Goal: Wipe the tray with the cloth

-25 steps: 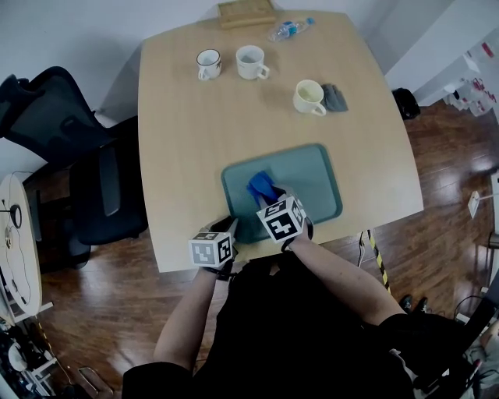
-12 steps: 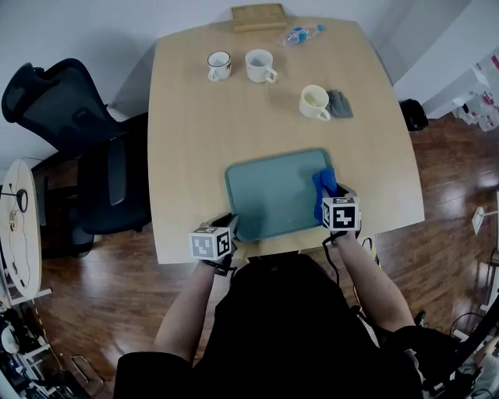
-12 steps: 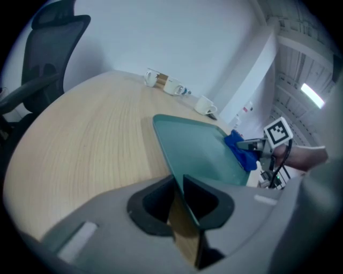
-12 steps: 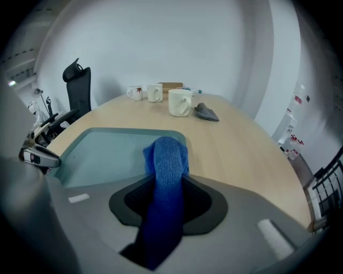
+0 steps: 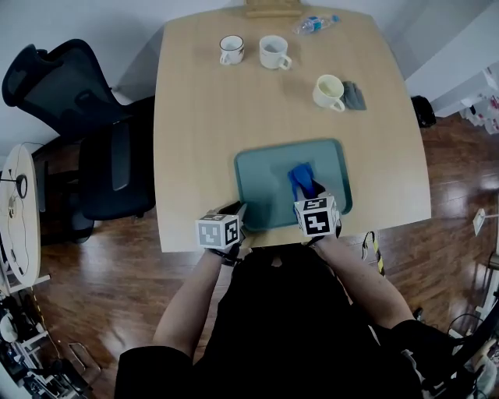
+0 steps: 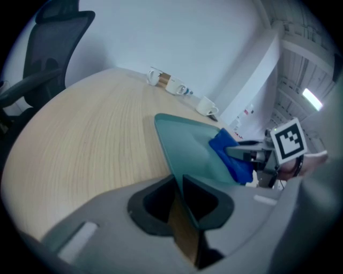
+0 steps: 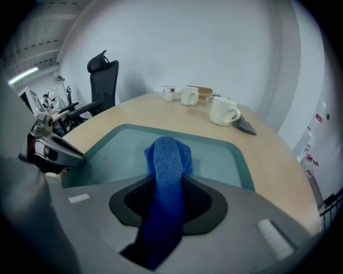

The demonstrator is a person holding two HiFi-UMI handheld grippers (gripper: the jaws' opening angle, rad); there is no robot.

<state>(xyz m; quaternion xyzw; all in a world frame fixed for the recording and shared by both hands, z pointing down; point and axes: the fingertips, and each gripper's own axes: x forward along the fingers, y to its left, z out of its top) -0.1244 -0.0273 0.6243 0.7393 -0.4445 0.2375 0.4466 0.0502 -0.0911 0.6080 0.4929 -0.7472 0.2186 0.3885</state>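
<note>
So that the tray (image 5: pixel 265 183) cannot slide, we have just been closing the left tongs (image 5: pixel 237 210) on its near rim; our right tongs (image 5: pixel 309 192) pinch the blue cloth (image 5: pixel 299 175).

A pale wooden table (image 5: pixel 203 132) with rounded corners stands on a dark, glossy wood floor (image 5: pixel 452 156). At its far edge lie a wooden board (image 5: pixel 273 8) and, to the right of it, a clear plastic bottle (image 5: pixel 316 23) on its side. Just nearer stand a dark-rimmed mug (image 5: pixel 231 49) and a plain white mug (image 5: pixel 273 51), side by side. Further right is a cream mug (image 5: pixel 329 92) with a small grey object (image 5: pixel 355 95) just beside it. A black office chair (image 5: pixel 86 140) stands by the table's left side, and beyond it, at the picture's left edge, part of a round white table (image 5: pixel 19 226) shows.
</note>
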